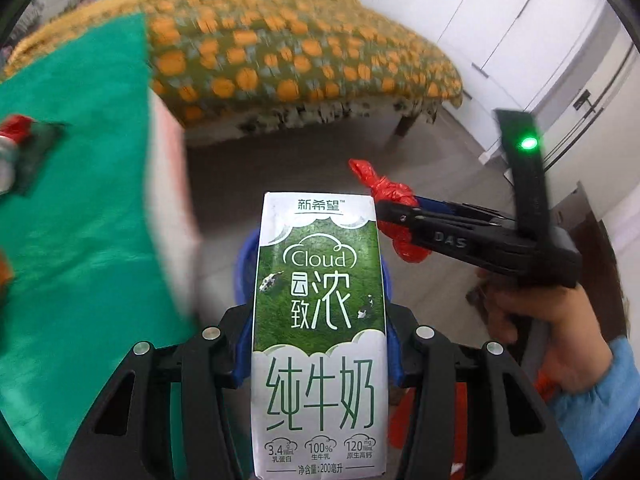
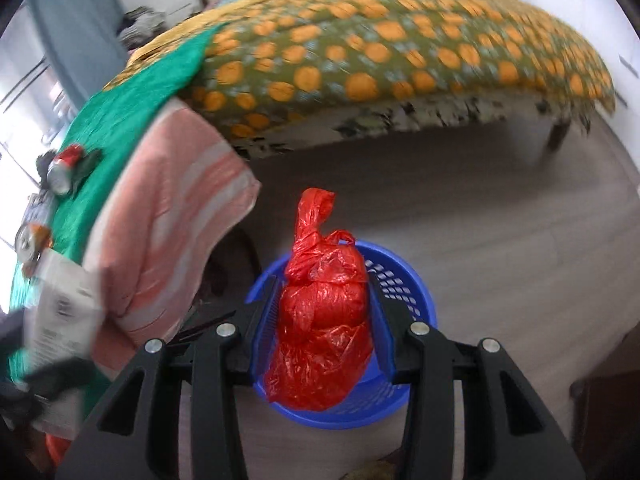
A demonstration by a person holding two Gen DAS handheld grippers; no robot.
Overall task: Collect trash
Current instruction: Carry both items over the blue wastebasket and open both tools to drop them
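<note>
A green-and-white milk carton stands upright between the blue pads of my left gripper, which is shut on it. My right gripper is shut on a knotted red plastic bag. Straight below the bag, a blue plastic basket stands on the floor. In the left wrist view the right gripper comes in from the right with the red bag, held by a hand in a blue sleeve. A sliver of the basket shows behind the carton. The carton appears blurred at the left of the right wrist view.
A table with a green cloth and a pink striped towel stands on the left. On it lie a red can and another can. A bed with an orange-spotted cover fills the back. Grey floor lies around the basket.
</note>
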